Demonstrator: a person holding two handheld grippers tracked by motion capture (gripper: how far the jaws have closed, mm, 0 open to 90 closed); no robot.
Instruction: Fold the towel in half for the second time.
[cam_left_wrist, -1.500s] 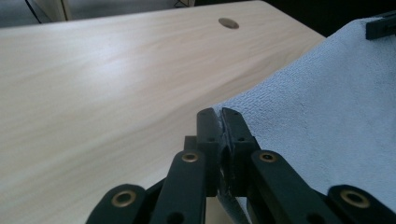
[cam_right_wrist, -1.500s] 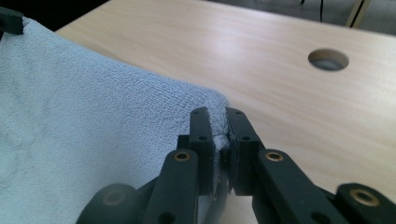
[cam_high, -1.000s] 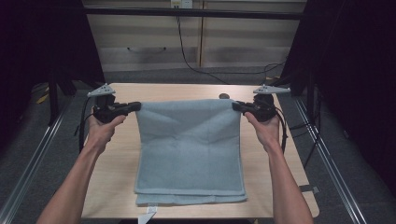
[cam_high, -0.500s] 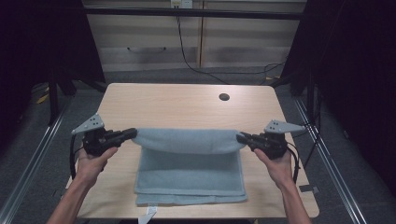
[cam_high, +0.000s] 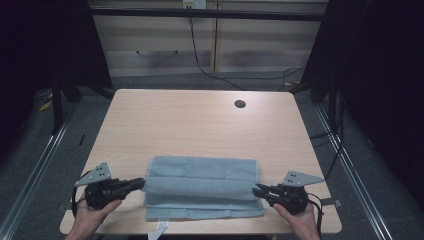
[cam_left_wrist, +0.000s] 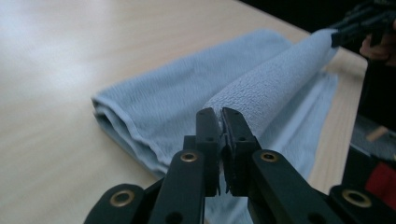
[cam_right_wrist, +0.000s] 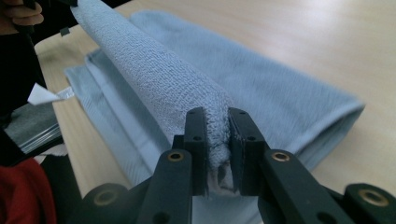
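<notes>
You have the light blue towel (cam_high: 202, 187) lying on the desk (cam_high: 200, 125), folded over itself near the desk's front edge and well short of the round cable hole (cam_high: 240, 104) toward the back. Taking the towel as the landmark: your left gripper (cam_high: 141, 183) sits at its left end and your right gripper (cam_high: 257, 190) at its right end, each with a hand behind it at the desk's front corners.

In the left gripper view, your left gripper (cam_left_wrist: 221, 116) is pressed nearly together, pinching a thin edge of the towel (cam_left_wrist: 261, 88) between its jaws. From there the lifted fold runs as a rounded ridge away to the far end, where the other gripper (cam_left_wrist: 362, 21) holds it. Below the ridge the rest of the towel lies flat on the desk (cam_left_wrist: 70, 70) in stacked layers.

In the right gripper view, your right gripper (cam_right_wrist: 215, 116) has the towel (cam_right_wrist: 154, 74) bunched between its jaws, which have just been opening a little; the cloth fills the gap and the pads touch it on both sides. The ridge stretches off to the far end of the towel. A small white label (cam_right_wrist: 46, 94) sticks out from the towel's front edge; in the high view the same label (cam_high: 159, 226) lies at the desk's front edge, just below the towel.
</notes>
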